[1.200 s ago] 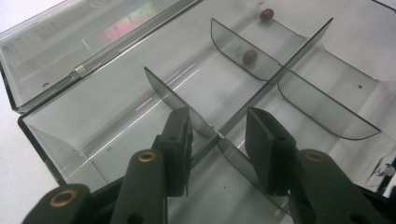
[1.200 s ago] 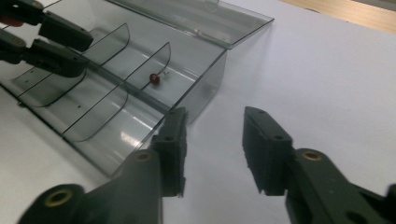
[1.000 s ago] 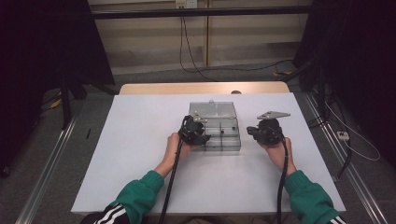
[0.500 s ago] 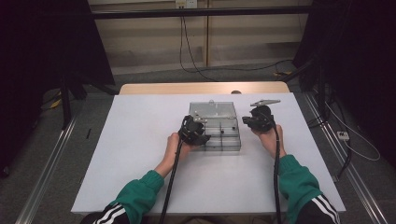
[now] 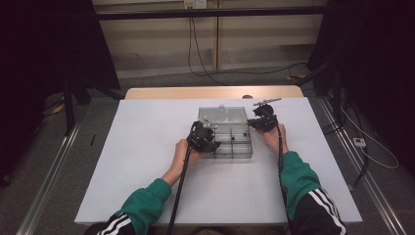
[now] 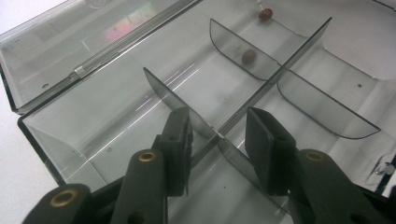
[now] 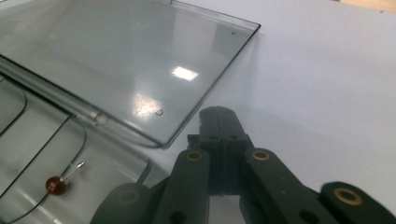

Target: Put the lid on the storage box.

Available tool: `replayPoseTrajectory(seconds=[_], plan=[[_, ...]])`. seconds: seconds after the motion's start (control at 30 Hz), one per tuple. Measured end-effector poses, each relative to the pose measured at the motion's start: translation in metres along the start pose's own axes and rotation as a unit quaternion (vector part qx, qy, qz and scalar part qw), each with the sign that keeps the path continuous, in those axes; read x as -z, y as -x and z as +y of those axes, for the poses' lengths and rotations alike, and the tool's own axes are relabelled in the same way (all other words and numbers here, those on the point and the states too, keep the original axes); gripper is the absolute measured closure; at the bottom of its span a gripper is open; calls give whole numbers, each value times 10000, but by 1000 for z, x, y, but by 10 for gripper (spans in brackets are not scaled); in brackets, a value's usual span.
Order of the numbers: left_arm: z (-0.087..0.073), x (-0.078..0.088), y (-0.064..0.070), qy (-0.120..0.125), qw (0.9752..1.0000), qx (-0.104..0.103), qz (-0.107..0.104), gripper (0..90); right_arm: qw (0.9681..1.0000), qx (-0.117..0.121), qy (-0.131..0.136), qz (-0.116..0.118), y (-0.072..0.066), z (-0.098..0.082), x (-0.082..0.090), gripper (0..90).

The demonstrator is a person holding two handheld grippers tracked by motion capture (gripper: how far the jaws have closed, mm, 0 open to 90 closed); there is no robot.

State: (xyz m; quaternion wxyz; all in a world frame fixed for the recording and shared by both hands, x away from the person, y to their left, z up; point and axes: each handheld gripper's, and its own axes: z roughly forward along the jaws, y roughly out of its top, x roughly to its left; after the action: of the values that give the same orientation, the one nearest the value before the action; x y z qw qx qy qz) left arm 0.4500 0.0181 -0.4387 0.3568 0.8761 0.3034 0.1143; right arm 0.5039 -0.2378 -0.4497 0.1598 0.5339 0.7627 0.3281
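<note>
Lid (image 7: pixel 121 70) lying flat, its free corner just left of shut right gripper (image 7: pixel 219 122). Left gripper (image 6: pixel 218 140), jaws partly open, straddling box (image 5: pixel 226 147) divider (image 6: pixel 261 95), nothing pinched.

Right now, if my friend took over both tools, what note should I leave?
Left tool: jaws partly open, straddling a divider in the clear box, not pressing it.
Right tool: shut, nothing in it, at the corner of the lid.
Things: the box sits mid-table with its lid laid flat open. A red bead on a pin lies in one compartment; a second bead lies behind a divider.
Done: lid opened.
Left: probably closing the lid from that corner, though I can't be sure.
</note>
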Motion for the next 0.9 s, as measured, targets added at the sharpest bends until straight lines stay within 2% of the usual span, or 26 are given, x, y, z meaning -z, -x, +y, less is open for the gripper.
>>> replayPoseTrajectory(seconds=[0.13,0.3,0.9], plan=[[0,0,0,-1,10000,-9,-2,610,10000,-9,-69,21,1,4,-10,900],[0,0,0,3,10000,-19,-4,611,9999,-104,9,96,5,6,-15,900],[0,0,0,20,10000,-22,-13,611,9995,-87,303,-19,3,17,-6,900]])
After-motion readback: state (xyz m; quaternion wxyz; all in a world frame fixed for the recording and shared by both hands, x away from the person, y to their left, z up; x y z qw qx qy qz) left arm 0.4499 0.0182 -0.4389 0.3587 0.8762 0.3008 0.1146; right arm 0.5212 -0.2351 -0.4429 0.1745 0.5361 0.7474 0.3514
